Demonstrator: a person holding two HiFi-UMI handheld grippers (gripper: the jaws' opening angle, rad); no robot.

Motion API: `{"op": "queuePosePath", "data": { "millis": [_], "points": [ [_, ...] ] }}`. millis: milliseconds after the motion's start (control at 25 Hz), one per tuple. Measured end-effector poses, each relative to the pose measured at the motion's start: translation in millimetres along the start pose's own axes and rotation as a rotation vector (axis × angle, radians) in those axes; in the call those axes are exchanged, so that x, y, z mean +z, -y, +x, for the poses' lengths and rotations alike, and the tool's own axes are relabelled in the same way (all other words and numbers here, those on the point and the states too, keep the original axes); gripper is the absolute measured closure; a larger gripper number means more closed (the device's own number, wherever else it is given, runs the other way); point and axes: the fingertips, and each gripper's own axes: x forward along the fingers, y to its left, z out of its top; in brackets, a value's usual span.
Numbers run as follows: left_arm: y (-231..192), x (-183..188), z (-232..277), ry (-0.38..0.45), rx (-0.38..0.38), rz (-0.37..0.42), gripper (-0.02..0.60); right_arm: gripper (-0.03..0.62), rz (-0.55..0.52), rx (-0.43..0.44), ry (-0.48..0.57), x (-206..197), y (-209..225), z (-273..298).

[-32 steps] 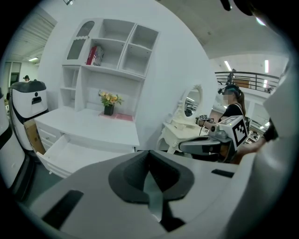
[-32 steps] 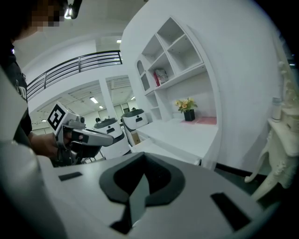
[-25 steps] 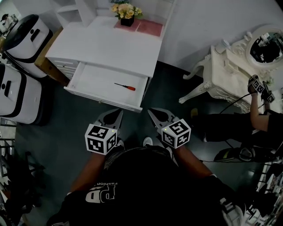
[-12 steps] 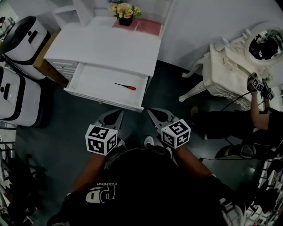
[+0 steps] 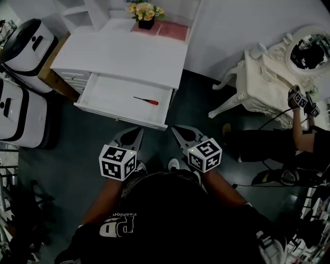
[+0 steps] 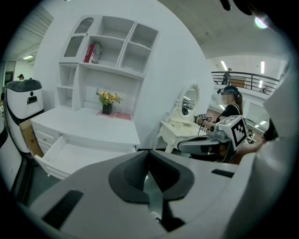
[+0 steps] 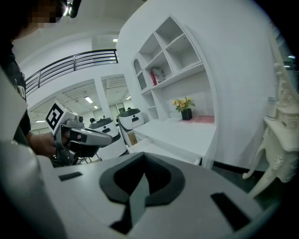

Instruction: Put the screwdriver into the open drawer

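So the screwdriver (image 5: 146,101) lies inside the open drawer (image 5: 103,95), toward its 3 o'clock end. Job looks done to me. Left gripper (image 5: 136,133) and right gripper (image 5: 176,129) hang at 6 o'clock from it, jaws together, empty, probably just parked clear.

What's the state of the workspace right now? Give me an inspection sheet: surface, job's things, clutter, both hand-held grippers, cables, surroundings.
Surface: white desk, top bare except at the back.
Job's things: screwdriver lies inside the open drawer.
Clutter: flower pot beside a pink mat.
Grippers: left hand-held gripper and right hand-held gripper both shut, empty, short of the drawer.
Cables: black cable by the dressing table.
Surroundings: white dressing table, another person at right, white machines at left.
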Motion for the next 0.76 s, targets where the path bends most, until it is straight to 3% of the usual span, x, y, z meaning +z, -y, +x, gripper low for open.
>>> {"op": "queuePosePath", "data": {
  "millis": [760],
  "points": [
    [0.7, -0.1, 0.9, 0.003, -0.005, -0.002, 0.566, 0.586, -0.004, 0.000, -0.008, -1.1, -0.1, 0.0]
  ]
}}
